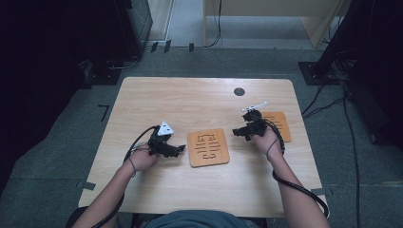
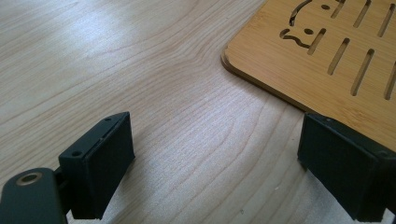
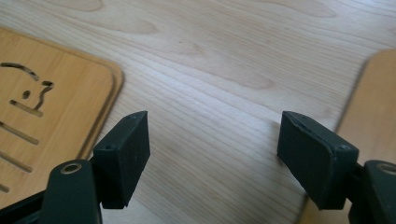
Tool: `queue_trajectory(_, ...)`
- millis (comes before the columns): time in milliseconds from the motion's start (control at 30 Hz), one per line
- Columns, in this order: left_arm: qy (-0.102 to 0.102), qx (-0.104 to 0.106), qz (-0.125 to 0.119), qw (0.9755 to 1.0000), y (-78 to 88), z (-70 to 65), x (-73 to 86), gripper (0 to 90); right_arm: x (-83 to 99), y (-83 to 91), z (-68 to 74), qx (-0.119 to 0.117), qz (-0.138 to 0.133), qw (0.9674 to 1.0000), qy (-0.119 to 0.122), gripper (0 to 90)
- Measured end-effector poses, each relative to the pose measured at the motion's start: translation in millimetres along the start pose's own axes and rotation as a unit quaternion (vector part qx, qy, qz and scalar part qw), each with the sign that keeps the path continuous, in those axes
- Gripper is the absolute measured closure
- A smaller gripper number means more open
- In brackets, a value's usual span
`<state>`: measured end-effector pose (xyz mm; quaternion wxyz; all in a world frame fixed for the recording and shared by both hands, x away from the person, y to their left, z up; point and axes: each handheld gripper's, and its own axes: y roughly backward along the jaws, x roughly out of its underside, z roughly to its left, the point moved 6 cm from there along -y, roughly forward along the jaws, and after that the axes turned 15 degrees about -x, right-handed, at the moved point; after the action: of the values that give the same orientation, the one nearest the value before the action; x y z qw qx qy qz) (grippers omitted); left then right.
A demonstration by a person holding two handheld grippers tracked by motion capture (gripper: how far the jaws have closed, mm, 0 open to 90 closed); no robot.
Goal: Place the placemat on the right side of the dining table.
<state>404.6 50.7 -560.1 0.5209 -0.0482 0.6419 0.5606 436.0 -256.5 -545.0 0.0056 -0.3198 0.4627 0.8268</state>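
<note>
Black tongs (image 1: 182,149), black cables, white three-cornered plate (image 1: 165,128), screwed pads (image 2: 100,168)

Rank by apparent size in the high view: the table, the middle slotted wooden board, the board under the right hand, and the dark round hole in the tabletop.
1. Table
2. Middle wooden board
3. Right board, though the right gripper and hand cover part of it, so the two boards may be alike
4. Round hole

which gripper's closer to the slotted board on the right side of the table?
Right. The right gripper sits just left of the right slotted board, its hand partly over it. The left gripper is beyond the middle board, at that board's left edge.
</note>
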Motion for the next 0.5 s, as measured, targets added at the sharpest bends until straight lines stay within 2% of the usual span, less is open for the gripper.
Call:
queue_trajectory(100, 0.000, 0.000, 0.000, 1.0000, 0.0, 0.0, 0.0, 9.6, -0.5, -3.8, 6.8, 0.002, 0.007, 0.9999, 0.011, 25.5)
queue_trajectory(233, 0.000, 0.000, 0.000, 1.0000, 0.0, 0.0, 0.0, 9.7, -1.3, -9.8, 16.8, -0.006, 0.014, 0.9996, 0.025, 25.5)
queue_trajectory(500, -0.001, 0.000, 0.000, 1.0000, 0.1, 0.1, 0.0, 9.7, -1.9, -18.7, 31.8, -0.021, 0.020, 0.9989, 0.038, 25.1)
